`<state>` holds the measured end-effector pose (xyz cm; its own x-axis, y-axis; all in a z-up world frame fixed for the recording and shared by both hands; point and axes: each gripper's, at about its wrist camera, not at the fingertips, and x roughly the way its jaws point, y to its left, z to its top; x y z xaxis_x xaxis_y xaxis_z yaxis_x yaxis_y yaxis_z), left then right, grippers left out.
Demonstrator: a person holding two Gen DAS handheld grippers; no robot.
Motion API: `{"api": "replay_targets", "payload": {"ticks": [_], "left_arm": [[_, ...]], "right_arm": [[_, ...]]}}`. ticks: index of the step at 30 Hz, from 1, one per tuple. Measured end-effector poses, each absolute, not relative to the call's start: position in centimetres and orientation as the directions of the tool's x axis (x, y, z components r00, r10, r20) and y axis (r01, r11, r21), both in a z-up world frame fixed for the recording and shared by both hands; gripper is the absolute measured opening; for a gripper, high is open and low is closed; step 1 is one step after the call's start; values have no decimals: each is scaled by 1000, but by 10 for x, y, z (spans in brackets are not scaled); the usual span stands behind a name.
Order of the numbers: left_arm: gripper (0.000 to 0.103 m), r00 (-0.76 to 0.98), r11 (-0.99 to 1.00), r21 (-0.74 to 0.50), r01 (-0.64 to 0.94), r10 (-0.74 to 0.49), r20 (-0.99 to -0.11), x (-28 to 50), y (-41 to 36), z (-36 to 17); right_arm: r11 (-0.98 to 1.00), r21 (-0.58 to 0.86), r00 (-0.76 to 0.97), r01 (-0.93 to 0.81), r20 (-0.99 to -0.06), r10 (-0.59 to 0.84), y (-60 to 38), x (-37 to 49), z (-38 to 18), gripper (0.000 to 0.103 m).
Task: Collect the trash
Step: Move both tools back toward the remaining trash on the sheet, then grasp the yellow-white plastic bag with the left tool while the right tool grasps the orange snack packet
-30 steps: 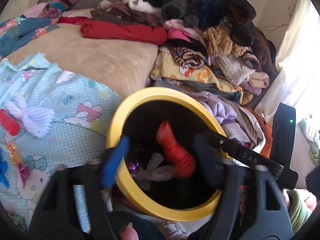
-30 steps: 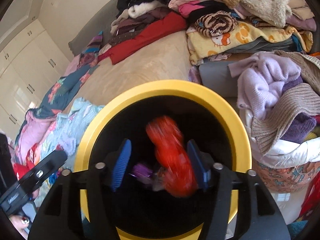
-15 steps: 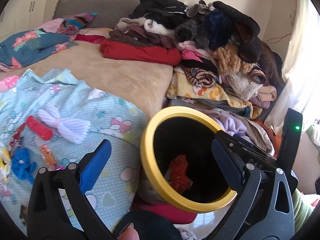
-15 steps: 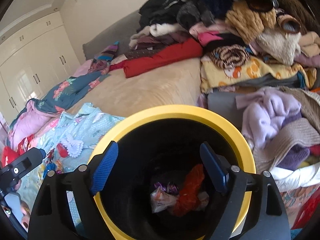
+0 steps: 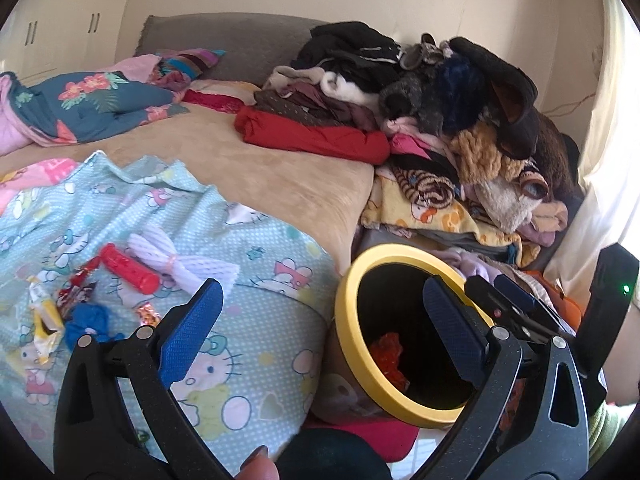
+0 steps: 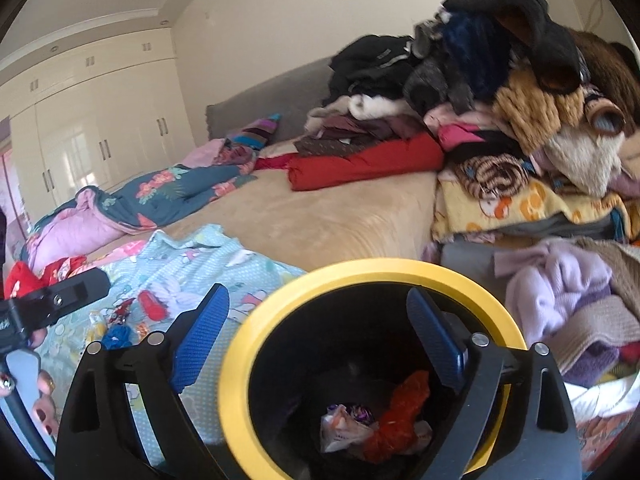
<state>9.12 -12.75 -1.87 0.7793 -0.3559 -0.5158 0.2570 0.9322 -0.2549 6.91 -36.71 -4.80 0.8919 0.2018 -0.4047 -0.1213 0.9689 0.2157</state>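
Observation:
A yellow-rimmed black bin (image 5: 352,344) (image 6: 256,324) stands beside the bed, with red crumpled trash (image 6: 400,412) and a wrapper (image 6: 344,424) inside. My right gripper (image 6: 316,344) is open and empty above the bin's mouth. My left gripper (image 5: 320,320) is open and empty, between bin and bed. On the pale blue sheet (image 5: 260,320) lie a red tube (image 5: 128,268), white foam netting (image 5: 180,264), a blue scrap (image 5: 88,320), a yellow wrapper (image 5: 44,316) and small foil wrappers (image 5: 78,288).
A tall heap of clothes (image 5: 440,120) fills the bed's right side and overhangs the bin. A floral quilt (image 5: 88,104) lies at the far left. More clothes (image 6: 560,288) are piled right of the bin. White wardrobes (image 6: 80,148) line the far wall.
The red trash has dropped from my right gripper into the bin. Both grippers have opened wide and drawn up and back; the left view has swung left toward the trash on the sheet.

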Motion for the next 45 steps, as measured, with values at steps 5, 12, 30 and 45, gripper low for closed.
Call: {"api": "replay_targets", "payload": {"ticks": [5, 12, 30, 45], "left_arm": [[92, 799, 939, -257, 228, -332, -501, 88, -109, -16], [92, 824, 948, -261, 184, -293, -484, 85, -82, -13], [92, 862, 955, -282, 91, -218, -458, 82, -28, -8], [92, 875, 942, -331, -49, -120, -470, 90, 33, -17]], "right_arm": [[969, 187, 895, -159, -386, 221, -350, 65, -42, 89], [965, 165, 890, -204, -379, 253, -324, 61, -37, 90], [927, 120, 850, -356, -371, 374, -250, 57, -25, 91], [885, 82, 771, -459, -459, 442, -190, 69, -41, 91]]}}
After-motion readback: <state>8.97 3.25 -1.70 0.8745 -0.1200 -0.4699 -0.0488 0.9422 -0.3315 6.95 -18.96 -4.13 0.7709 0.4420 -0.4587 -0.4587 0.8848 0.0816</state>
